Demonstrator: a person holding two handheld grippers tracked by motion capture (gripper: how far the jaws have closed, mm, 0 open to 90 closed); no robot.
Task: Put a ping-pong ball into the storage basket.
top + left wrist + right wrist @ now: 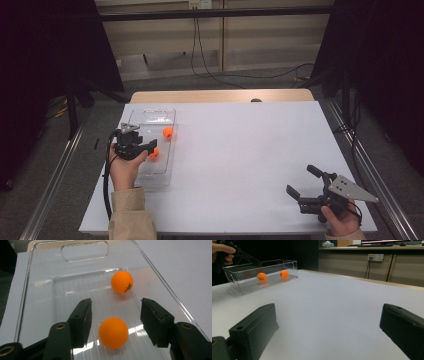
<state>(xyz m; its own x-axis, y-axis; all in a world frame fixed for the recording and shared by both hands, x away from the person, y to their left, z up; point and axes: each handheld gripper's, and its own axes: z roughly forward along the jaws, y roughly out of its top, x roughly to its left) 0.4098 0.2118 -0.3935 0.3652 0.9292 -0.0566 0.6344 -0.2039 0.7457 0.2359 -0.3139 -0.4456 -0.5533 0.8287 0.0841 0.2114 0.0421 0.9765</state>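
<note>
A clear, rectangular plastic tray (148, 116) with a handle slot at its far end sits on the left part of the white table top (240, 150), and everything else can be placed from it. Two round orange table-tennis balls lie inside the tray. The nearer orange ball (113, 332) rests on the ribbed clear floor about midway along the tray, and the farther orange ball (122, 282) lies beyond it, toward the handle end and close to the tray's right-hand wall, carrying a small dark print on its side.

The left gripper (153, 148), black and held in the person's left hand (124, 167), reaches over the tray's left wall and hangs above the floor of it. Its jaws stand partly open on either side of the nearer ball, with clear gaps between the pads and the ball on both sides; it has hold of nothing, and the ball sits on the tray floor by itself.

The right gripper (301, 181), black with a grey three-cornered plate on top, is well apart from the tray, over the near right corner of the table. Its jaws are spread wide and point toward the tray across bare white surface, gripping nothing.
</note>
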